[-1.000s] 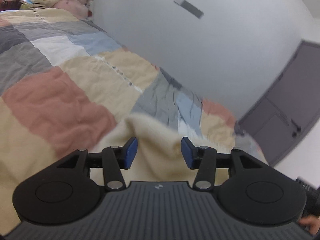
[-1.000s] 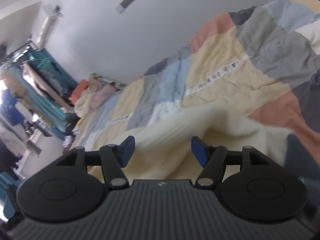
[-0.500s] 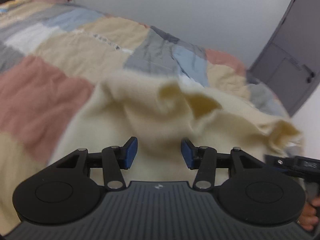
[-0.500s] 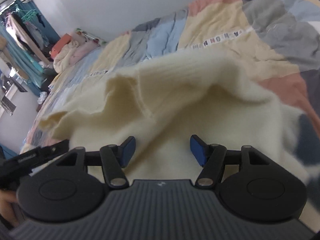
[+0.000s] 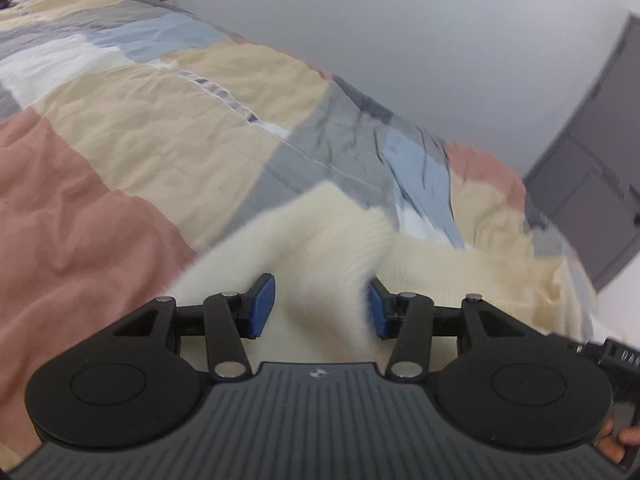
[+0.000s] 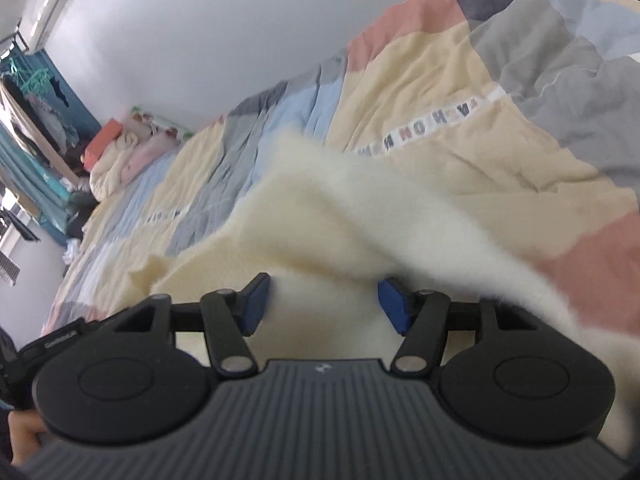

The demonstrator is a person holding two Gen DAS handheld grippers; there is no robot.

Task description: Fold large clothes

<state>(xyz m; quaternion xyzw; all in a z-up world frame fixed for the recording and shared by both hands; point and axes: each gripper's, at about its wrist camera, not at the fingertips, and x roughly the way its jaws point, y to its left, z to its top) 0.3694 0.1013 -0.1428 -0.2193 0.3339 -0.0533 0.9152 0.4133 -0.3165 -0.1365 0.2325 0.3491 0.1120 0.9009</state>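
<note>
A cream fuzzy knit garment (image 5: 328,240) lies rumpled on a patchwork quilt (image 5: 120,128) on a bed. In the left wrist view my left gripper (image 5: 320,312) has its blue pads wide apart, with a blurred fold of the garment between them. In the right wrist view the same garment (image 6: 320,208) rises in a blurred fold in front of my right gripper (image 6: 324,306), whose pads also stand wide apart with cloth between them. Neither pair of pads presses on the cloth. The garment's full outline is hidden.
A white wall (image 5: 400,40) runs along the bed's far side, with a grey door (image 5: 592,184) at the right. Pillows and bedding (image 6: 124,152) are piled at the bed's head. Hanging clothes and clutter (image 6: 36,120) stand beyond it.
The garment, spread wide and raised half a second ago, has dropped back into a lower fold near the pads. Both cameras have tilted. The pads stay apart throughout.
</note>
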